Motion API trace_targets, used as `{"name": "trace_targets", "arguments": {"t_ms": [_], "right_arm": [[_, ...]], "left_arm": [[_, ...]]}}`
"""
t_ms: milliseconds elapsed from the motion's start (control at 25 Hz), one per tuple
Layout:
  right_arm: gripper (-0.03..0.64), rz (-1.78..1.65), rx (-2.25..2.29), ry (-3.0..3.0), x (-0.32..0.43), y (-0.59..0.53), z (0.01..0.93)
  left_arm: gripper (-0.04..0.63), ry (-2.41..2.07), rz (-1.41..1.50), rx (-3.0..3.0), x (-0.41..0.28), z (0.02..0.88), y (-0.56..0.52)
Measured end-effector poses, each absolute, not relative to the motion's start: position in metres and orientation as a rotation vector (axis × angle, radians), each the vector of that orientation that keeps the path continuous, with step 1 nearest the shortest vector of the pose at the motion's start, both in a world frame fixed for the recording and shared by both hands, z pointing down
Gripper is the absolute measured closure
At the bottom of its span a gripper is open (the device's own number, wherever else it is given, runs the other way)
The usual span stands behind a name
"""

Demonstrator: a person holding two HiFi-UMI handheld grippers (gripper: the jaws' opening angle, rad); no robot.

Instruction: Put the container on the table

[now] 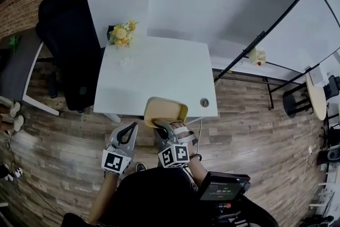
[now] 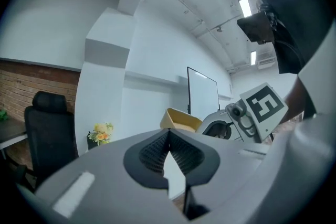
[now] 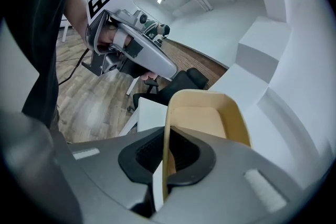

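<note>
Container (image 1: 166,110) – we pinch its wall w/ right tool (image 3: 165,160) to reach the surface (image 1: 159,72) – left tool (image 2: 168,155) closed, empty.

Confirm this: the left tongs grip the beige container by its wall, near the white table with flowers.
Wrong tongs: the right tongs grip the beige container by its wall, as the right gripper view shows; the left tongs are shut, empty. The white table with flowers is near.
</note>
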State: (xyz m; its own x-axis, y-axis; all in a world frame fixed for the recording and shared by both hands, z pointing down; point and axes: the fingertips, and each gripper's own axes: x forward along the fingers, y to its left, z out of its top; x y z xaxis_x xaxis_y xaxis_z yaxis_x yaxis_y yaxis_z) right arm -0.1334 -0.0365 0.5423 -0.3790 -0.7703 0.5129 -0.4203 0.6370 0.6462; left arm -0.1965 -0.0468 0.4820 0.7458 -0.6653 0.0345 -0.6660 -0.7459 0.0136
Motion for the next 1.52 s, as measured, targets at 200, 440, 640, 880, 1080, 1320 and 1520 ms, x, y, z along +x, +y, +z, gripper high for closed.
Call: {"name": "trace_targets", "arguments": {"t_ms": [200,440,640,880,1080,1320,1520], "right_arm": [[0.595,-0.512,0.883,-2.051,-0.105,-0.075,0.545],[0.595,-0.53,0.807,-2.089,-0.084,-0.123,0.549],[0.595,-0.535,0.734,-2.101,-0.064,-0.157,0.564],[0.595,-0.544,0.67,-2.116,-0.043,-0.192,0.576],[0.595,-0.539,0.634,-2.133,-0.027,-0.221,0.585],[0.595,-0.551,0.568,-2.147,-0.017,-0.252,0.605],[0.595,-0.569,0.508,-2.145,-0.014,-0.279,0.621]], "left_arm": [[0.594,-1.15,0.042,2.884,-0.168,0.487,-0.087],[0.594,-1.164,0.158,2.814,-0.134,0.493,-0.125],[0.594,-1.207,0.162,2.804,-0.111,0.504,-0.157],[0.594,-1.239,0.191,2.786,-0.085,0.51,-0.19],[0.594,-1.272,0.215,2.748,-0.067,0.511,-0.208],[0.594,-1.336,0.29,2.666,-0.061,0.518,-0.215],[0.594,-1.41,0.306,2.622,-0.064,0.524,-0.218]]}}
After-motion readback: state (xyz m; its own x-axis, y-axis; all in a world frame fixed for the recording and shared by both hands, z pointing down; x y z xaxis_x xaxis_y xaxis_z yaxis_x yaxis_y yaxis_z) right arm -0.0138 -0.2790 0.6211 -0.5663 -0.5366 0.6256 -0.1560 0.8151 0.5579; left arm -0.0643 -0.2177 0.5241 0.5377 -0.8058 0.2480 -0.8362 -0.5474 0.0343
